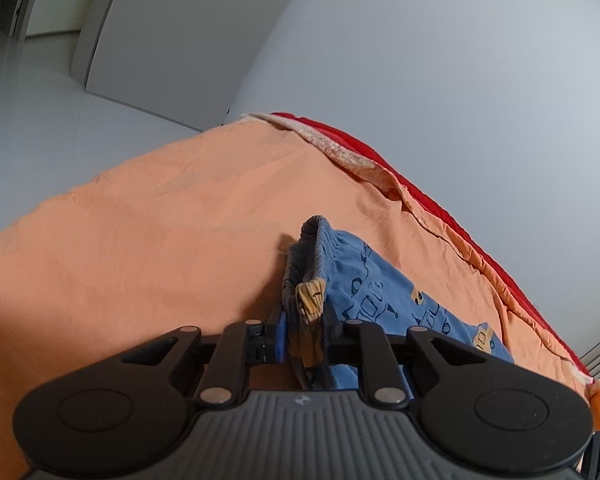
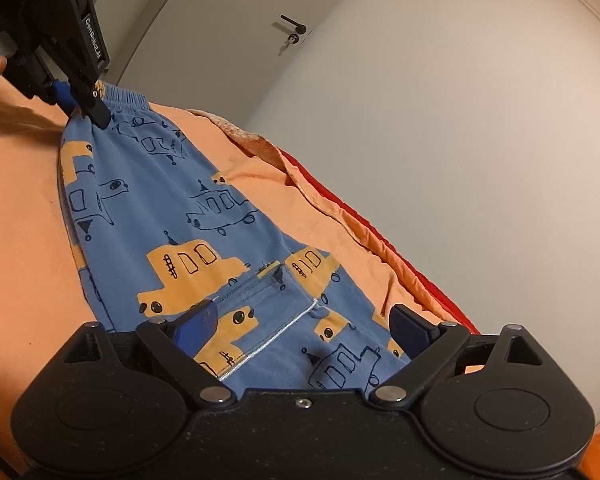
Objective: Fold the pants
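The blue pants (image 2: 172, 216) with yellow car prints lie stretched along an orange bed sheet (image 1: 140, 240), close to the sheet's far edge where a red cover (image 1: 440, 208) shows beside the wall.

The left tool (image 1: 304, 334) is pressed together on the elastic waistband (image 1: 320, 240) and lifts that corner a little off the bed. The right tool (image 2: 302, 324) stands spread wide just above the other end of the pants, near a seam with white stitching (image 2: 276, 336); its pads do not press on the cloth, so it holds nothing.

Several things could go wrong from here. The left tool pinches only a small bunch of the waistband, so a strong pull might make the fabric slip out. If the right tool closes where it is now, I think it may catch only the top layer, and then the fold will come out uneven or twisted. It may also catch the orange sheet together with the pants, and the sheet would then be dragged along. Because the pants lie near the bed's edge, a sideways pull could bring them onto the red cover.
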The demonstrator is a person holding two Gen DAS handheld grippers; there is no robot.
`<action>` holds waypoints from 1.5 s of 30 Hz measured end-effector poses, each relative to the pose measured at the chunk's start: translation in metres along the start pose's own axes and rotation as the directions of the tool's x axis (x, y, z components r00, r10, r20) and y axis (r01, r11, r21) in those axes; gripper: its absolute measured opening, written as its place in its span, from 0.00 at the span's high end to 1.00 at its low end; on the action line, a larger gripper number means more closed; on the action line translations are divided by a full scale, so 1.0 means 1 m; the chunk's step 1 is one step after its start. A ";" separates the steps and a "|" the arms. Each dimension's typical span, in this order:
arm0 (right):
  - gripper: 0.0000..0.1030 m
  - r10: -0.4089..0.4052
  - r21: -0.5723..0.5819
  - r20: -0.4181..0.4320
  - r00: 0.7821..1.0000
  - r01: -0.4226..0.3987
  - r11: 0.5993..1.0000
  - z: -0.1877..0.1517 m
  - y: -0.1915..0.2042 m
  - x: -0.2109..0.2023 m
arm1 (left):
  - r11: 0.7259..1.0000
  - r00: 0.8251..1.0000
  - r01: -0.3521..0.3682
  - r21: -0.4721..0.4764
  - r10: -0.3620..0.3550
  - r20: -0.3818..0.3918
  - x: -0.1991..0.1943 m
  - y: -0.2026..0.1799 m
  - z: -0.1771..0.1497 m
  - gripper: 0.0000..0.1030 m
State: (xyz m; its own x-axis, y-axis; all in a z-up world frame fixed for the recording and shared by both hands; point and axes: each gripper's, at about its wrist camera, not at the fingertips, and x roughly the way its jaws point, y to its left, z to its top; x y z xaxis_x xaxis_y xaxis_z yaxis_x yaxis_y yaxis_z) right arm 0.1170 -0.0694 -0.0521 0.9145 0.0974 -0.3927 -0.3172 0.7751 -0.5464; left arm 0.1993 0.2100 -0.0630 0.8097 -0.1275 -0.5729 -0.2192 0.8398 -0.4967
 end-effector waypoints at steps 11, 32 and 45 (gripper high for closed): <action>0.01 0.088 0.059 0.034 0.996 -0.090 0.994 0.010 -0.026 -0.032 | 0.975 0.994 -0.060 0.213 0.039 0.099 -0.020 -0.039 -0.005 0.83; 0.01 -0.108 0.326 -0.062 0.992 0.122 0.937 -0.086 -0.134 -0.079 | 0.756 0.962 0.152 0.636 -0.262 0.082 -0.077 -0.241 -0.064 0.83; 0.01 -0.167 0.431 -0.210 0.963 0.244 0.869 -0.182 -0.186 -0.108 | 0.474 0.962 0.258 0.842 -0.203 -0.180 -0.020 -0.319 -0.199 0.81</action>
State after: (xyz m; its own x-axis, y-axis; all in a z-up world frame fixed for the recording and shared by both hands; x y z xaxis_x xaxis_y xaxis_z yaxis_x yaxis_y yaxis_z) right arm 0.0316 -0.3377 -0.0424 0.8812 -0.1667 -0.4424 0.0561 0.9660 -0.2522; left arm 0.1450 -0.1606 -0.0232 0.7258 -0.3886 -0.5677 0.5634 0.8093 0.1663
